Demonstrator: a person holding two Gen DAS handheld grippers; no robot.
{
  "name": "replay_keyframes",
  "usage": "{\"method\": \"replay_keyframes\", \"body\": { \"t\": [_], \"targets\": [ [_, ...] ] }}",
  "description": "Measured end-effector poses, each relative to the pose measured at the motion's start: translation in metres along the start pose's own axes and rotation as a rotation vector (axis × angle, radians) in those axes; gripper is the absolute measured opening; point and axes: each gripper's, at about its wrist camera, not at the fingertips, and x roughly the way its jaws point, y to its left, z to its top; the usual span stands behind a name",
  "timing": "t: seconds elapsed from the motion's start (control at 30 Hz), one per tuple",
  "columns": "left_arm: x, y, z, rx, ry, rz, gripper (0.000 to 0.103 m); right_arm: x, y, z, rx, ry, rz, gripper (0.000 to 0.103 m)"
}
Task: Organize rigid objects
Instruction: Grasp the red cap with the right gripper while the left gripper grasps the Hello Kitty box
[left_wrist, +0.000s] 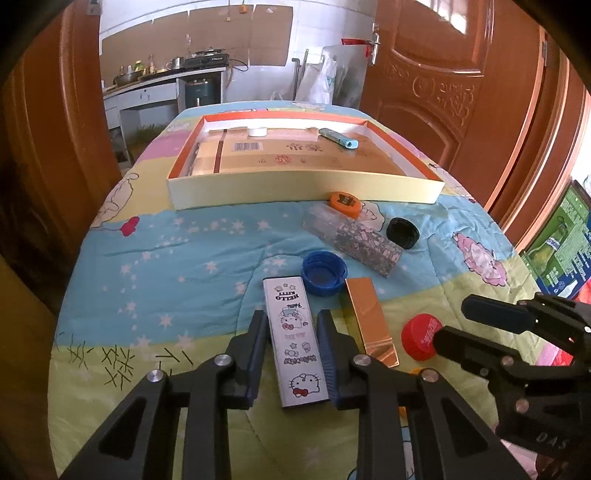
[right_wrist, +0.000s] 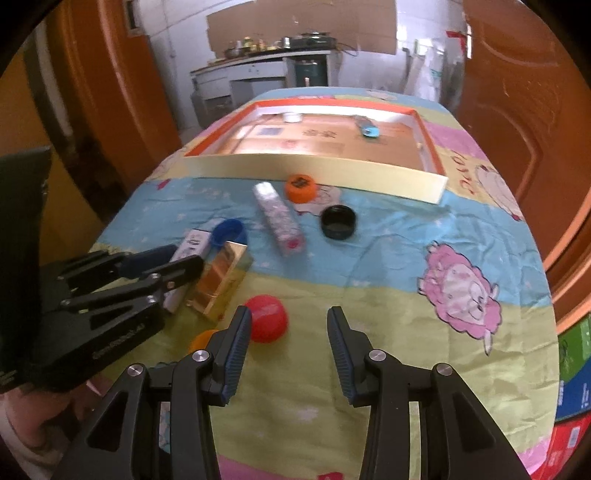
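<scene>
Left tongs (left_wrist: 291, 325) seemingly against white box (left_wrist: 295, 341)

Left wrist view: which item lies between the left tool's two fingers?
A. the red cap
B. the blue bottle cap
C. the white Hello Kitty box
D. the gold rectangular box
C. The white Hello Kitty box lies lengthwise between the fingers of the left tool, while the blue bottle cap, gold rectangular box and red cap lie outside them.
</scene>
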Motion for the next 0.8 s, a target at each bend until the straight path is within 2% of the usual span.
{"method": "replay_keyframes", "body": {
  "t": [0.23, 0.27, 0.3, 0.5, 0.8],
  "targets": [
    [-0.002, 0.005, -0.001, -0.008, -0.003, -0.006, 0.028, 0.015, 0.013, -0.002, -0.048, 0.032, 0.008, 0.043],
    [-0.002, 0.006, -0.001, -0.010, -0.004, -0.006, 0.028, 0.016, 0.013, -0.001, -0.049, 0.032, 0.012, 0.042],
    [-0.003, 0.007, -0.001, -0.012, -0.005, -0.007, 0.028, 0.016, 0.013, -0.001, -0.051, 0.034, 0.013, 0.030],
    [-0.005, 0.010, -0.003, -0.022, -0.012, -0.019, 0.027, 0.014, 0.011, 0.001, -0.040, 0.034, 0.017, 0.030],
    [-0.015, 0.015, 0.001, -0.041, -0.045, -0.034, 0.028, -0.001, 0.005, 0.010, -0.006, -0.031, 0.021, 0.030]
  ]
}}
